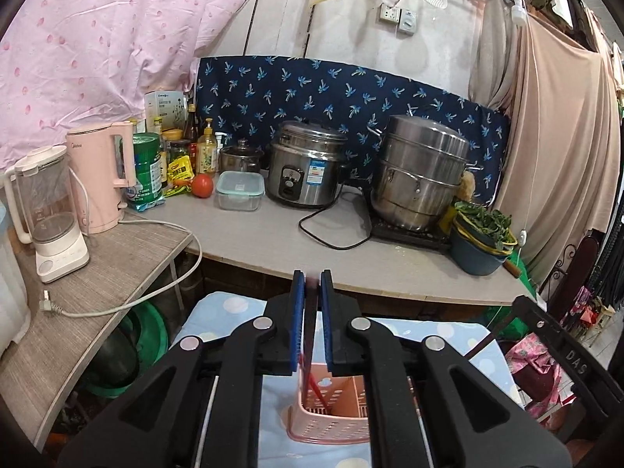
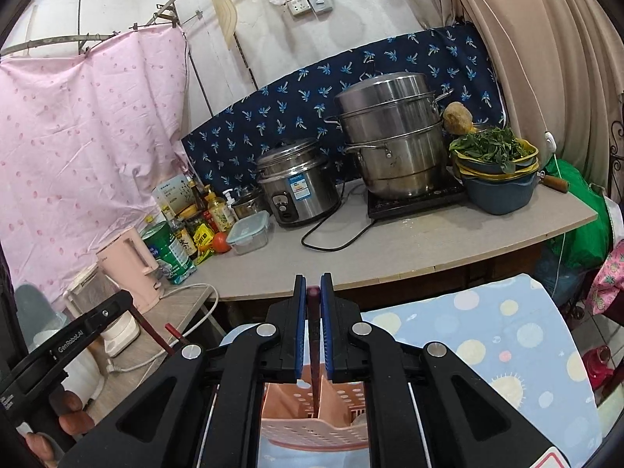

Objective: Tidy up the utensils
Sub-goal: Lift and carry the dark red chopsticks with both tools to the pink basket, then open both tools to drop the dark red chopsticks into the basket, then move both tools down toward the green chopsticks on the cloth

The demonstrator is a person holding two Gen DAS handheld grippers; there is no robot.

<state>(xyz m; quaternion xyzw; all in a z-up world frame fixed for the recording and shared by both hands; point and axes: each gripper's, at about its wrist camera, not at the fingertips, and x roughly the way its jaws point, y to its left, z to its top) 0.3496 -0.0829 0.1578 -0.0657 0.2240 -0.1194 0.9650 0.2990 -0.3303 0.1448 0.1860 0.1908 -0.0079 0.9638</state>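
A pink perforated utensil basket (image 1: 331, 409) stands on a blue dotted cloth below both grippers; it also shows in the right wrist view (image 2: 312, 429). My left gripper (image 1: 312, 279) is shut on a red chopstick (image 1: 310, 351) that hangs down into the basket. My right gripper (image 2: 312, 282) is shut on a dark red chopstick (image 2: 313, 335) that points down over the basket's divider. The left gripper's chopstick (image 2: 173, 337) also shows at the left of the right wrist view.
A grey counter (image 1: 273, 241) behind carries a rice cooker (image 1: 304, 167), a steel steamer pot (image 1: 421, 171), a bowl of greens (image 1: 481, 234), a pink kettle (image 1: 103, 179), a blender (image 1: 50, 214) and bottles. A cable (image 1: 156, 296) hangs off the side shelf.
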